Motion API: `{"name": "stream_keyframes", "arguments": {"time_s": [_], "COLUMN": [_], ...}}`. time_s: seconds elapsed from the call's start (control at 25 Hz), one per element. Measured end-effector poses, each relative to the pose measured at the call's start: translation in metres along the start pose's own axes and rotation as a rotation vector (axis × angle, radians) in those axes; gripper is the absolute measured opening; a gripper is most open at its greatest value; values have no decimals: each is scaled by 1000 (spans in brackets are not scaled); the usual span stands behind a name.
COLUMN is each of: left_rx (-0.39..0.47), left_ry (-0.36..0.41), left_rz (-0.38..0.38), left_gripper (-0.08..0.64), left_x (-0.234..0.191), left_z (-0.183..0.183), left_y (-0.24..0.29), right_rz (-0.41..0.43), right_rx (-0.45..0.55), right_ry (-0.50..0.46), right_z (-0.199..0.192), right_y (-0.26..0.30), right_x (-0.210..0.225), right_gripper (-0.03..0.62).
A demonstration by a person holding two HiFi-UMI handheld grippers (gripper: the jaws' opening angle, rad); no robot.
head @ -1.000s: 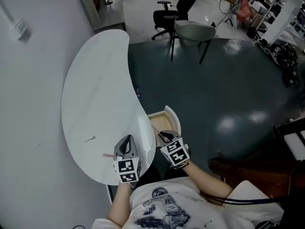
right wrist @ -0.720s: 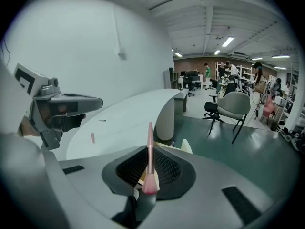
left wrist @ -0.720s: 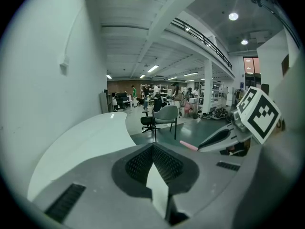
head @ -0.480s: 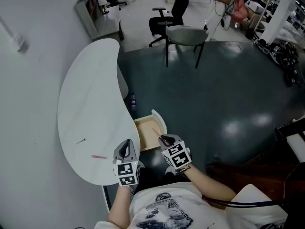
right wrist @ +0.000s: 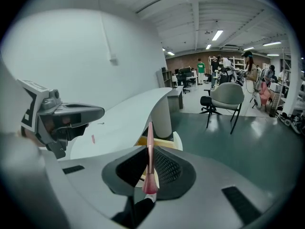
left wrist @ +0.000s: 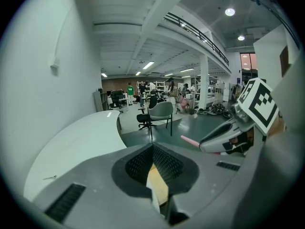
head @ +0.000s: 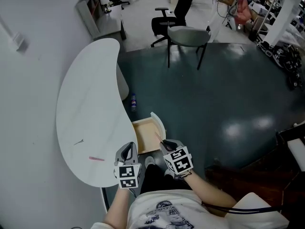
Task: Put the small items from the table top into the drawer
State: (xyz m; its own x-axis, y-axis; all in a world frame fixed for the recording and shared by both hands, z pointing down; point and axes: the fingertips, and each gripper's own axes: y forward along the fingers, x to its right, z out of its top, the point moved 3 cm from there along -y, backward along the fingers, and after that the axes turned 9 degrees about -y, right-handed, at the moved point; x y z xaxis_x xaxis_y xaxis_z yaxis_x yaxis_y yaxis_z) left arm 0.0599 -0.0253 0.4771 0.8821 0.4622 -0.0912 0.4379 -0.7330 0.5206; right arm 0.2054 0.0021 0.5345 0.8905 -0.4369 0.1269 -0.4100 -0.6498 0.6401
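Observation:
My right gripper (head: 165,142) (right wrist: 149,155) is shut on a thin pink makeup brush (right wrist: 150,140), handle forward and bristles toward the camera. It hovers just off the near right corner of the open wooden drawer (head: 144,136) under the white curved table (head: 90,104). My left gripper (head: 127,148) (left wrist: 153,150) hangs beside the table's near edge, left of the drawer, shut with nothing in it. A small pink item (head: 96,158) (right wrist: 93,138) and a tiny dark item (head: 78,141) lie on the table top. In the left gripper view, the right gripper (left wrist: 224,136) shows with the brush handle (left wrist: 189,140) sticking out.
A grey chair (head: 188,35) and a black office chair (head: 164,20) stand on the dark floor beyond the table. A small bottle (head: 133,101) sits on the floor by the table leg. A low cabinet (head: 102,13) stands at the back.
Both grippers have drawn back from the table toward the person. The left one is now off the table's edge, farther from the pink item. More of the drawer shows.

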Motion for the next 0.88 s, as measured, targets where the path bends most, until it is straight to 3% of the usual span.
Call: {"name": "stream_keyframes", "arguments": {"time_s": [0.36, 0.88], "left_rx": [-46, -121], "left_ry": [-4, -17], "left_rz": [-56, -122], "left_gripper": [25, 25], "left_x": [-32, -75], "left_z": [-5, -20], "left_y": [32, 122], "right_rz": [-44, -141], "right_rx": [-51, -96], "right_ry": [93, 270], "right_z": [-4, -8], "right_y": [40, 138], "right_x": [0, 30], "right_gripper": [61, 61]}}
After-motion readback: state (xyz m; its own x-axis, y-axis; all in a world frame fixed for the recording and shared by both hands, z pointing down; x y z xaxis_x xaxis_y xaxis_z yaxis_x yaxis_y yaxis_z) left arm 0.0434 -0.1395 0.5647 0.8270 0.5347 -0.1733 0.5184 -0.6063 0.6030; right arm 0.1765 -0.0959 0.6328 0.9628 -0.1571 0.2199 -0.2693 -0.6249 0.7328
